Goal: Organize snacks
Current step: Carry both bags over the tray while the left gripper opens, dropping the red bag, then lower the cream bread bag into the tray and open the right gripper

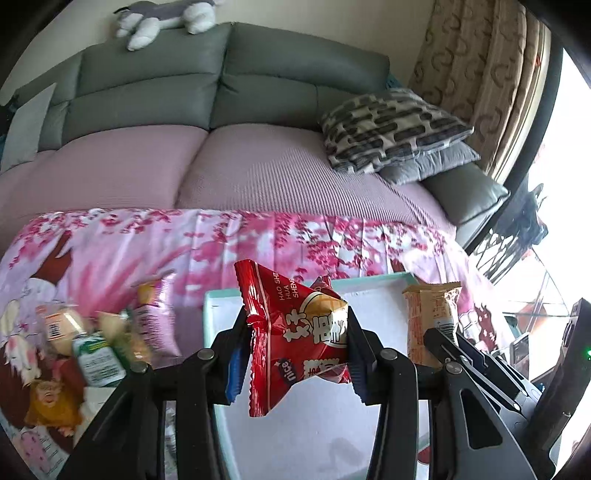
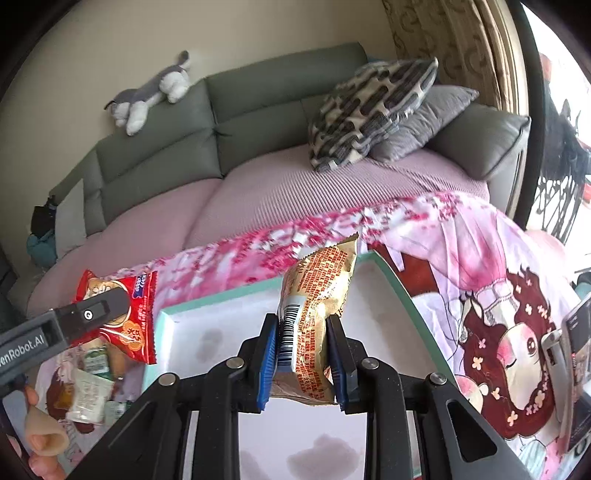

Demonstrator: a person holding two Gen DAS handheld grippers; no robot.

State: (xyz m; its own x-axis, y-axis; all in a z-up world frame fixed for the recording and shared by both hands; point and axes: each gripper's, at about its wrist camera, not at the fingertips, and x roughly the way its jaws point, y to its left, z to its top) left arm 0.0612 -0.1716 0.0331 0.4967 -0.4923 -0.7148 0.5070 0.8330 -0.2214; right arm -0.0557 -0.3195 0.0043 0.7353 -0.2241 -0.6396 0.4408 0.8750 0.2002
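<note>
My left gripper (image 1: 295,350) is shut on a red snack packet (image 1: 299,339), held in the air over the white tray with a mint-green rim (image 1: 210,306). My right gripper (image 2: 304,363) is shut on a gold and orange snack packet (image 2: 314,317), also above the tray (image 2: 218,299). In the left wrist view the right gripper (image 1: 447,336) and its gold packet (image 1: 428,314) show at right. In the right wrist view the left gripper (image 2: 103,314) and the red packet (image 2: 129,325) show at left.
A heap of loose snack packets (image 1: 96,339) lies left of the tray on a pink flowered cloth (image 1: 295,232). Behind stands a grey-green sofa (image 1: 229,77) with a pink cover, patterned cushions (image 1: 391,129) and a plush toy (image 1: 162,18). A person's hand (image 2: 40,432) shows at lower left.
</note>
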